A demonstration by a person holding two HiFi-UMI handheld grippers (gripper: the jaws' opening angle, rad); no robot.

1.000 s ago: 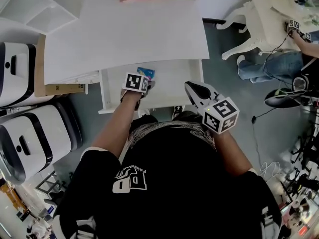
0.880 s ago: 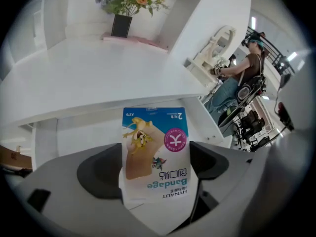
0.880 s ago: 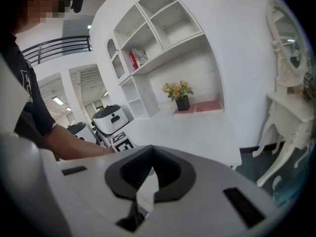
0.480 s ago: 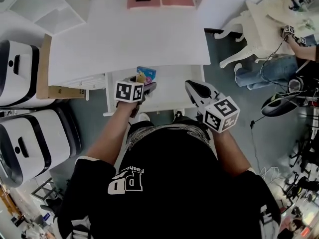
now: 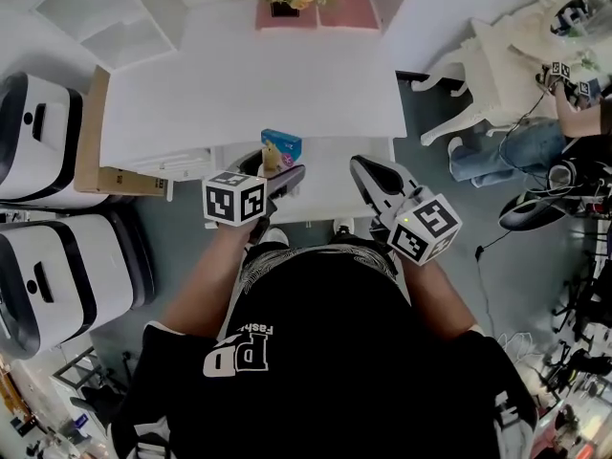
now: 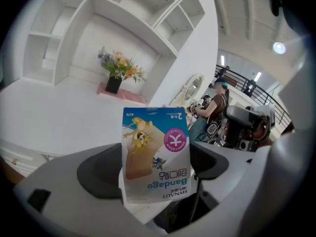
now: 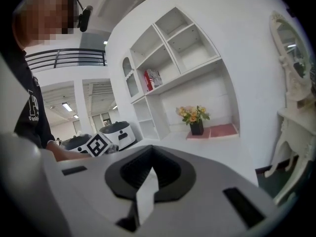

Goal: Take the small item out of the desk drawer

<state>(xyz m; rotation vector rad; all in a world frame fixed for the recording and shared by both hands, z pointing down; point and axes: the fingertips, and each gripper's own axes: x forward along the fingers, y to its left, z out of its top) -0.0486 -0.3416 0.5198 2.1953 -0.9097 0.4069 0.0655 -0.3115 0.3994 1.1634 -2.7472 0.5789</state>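
Currently my left gripper (image 5: 279, 168) is clamped on the bandage packet (image 6: 155, 154), holding it upright just above the open drawer (image 5: 325, 182), presumably to clear its walls, while my right gripper (image 5: 363, 170) hangs closed and empty over the drawer's right side.

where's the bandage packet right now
The bandage packet is pinched in the left gripper, held just above the open drawer at the desk's front edge, left of the right gripper in the head view.
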